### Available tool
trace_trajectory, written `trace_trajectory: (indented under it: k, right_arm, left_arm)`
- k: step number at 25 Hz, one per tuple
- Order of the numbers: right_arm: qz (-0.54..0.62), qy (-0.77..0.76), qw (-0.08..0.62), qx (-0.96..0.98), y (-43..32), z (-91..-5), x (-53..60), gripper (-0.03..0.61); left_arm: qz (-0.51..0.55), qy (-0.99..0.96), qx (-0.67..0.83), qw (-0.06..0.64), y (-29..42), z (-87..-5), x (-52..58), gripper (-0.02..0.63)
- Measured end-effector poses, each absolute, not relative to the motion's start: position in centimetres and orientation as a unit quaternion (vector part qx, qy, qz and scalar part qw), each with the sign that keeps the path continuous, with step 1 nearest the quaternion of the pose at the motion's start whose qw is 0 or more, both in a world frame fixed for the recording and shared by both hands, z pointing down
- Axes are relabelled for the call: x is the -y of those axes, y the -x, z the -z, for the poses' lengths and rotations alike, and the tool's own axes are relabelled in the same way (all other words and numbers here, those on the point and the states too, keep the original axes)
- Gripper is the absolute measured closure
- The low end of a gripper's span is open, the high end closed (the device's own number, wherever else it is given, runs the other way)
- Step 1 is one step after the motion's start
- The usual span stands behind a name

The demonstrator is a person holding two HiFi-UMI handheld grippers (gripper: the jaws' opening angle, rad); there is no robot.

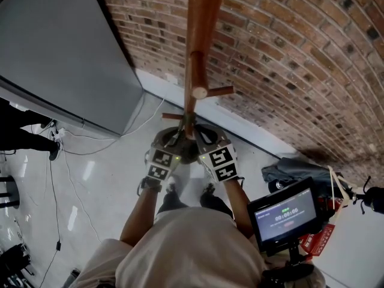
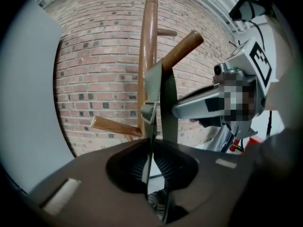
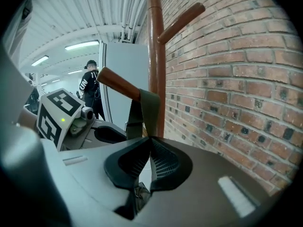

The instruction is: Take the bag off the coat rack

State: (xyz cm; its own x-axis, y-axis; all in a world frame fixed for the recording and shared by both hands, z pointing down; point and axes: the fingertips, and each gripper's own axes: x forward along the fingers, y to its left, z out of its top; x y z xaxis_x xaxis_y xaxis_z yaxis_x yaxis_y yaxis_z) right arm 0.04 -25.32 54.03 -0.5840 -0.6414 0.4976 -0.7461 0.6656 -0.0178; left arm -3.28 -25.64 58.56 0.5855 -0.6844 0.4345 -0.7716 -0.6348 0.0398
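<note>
A wooden coat rack [image 1: 197, 35] stands in front of a brick wall. An olive-green bag strap [image 2: 163, 91] loops over one of its pegs [image 2: 182, 48] and runs down into my left gripper [image 2: 152, 150], which is shut on it. In the right gripper view the same strap [image 3: 144, 110] hangs from the peg [image 3: 118, 84] into my right gripper [image 3: 150, 148], also shut on it. From the head view both grippers [image 1: 177, 140] [image 1: 201, 141] meet side by side at the rack's pole, below a peg [image 1: 211, 92]. The bag's body is hidden under the grippers.
The brick wall [image 1: 288, 59] runs behind the rack, with a grey panel [image 1: 60, 47] to its left. Cables [image 1: 78, 149] lie on the floor. A small screen [image 1: 285, 213] and bundled items [image 1: 300, 170] sit at the right. A person [image 3: 90, 86] stands far off.
</note>
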Motion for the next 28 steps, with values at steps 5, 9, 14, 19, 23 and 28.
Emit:
trace_trajectory:
  k: [5, 9, 14, 19, 23, 28]
  right_arm:
    - [-0.119, -0.395, 0.229, 0.882, -0.2, -53.8, 25.3, 0.578]
    - [-0.127, -0.397, 0.224, 0.881, -0.5, -53.7, 25.4, 0.574]
    - [-0.144, -0.399, 0.214, 0.88, -0.9, -53.5, 25.6, 0.572]
    - [-0.161, -0.401, 0.201, 0.879, -1.4, -53.3, 25.7, 0.572]
    - [-0.17, -0.401, 0.192, 0.879, -1.7, -52.9, 25.7, 0.572]
    - [-0.173, -0.402, 0.187, 0.88, -2.1, -52.4, 25.6, 0.572]
  left_arm:
    - [-0.187, -0.881, 0.414, 0.131, 3.3, -58.6, 25.5, 0.594]
    - [-0.177, -0.882, 0.412, 0.144, 3.2, -58.5, 25.4, 0.598]
    - [-0.17, -0.882, 0.412, 0.157, 3.4, -58.5, 25.2, 0.6]
    - [-0.162, -0.882, 0.409, 0.168, 3.5, -58.3, 24.9, 0.6]
    - [-0.162, -0.881, 0.409, 0.172, 3.6, -58.1, 24.7, 0.6]
    - [-0.165, -0.881, 0.408, 0.173, 3.8, -57.9, 24.4, 0.6]
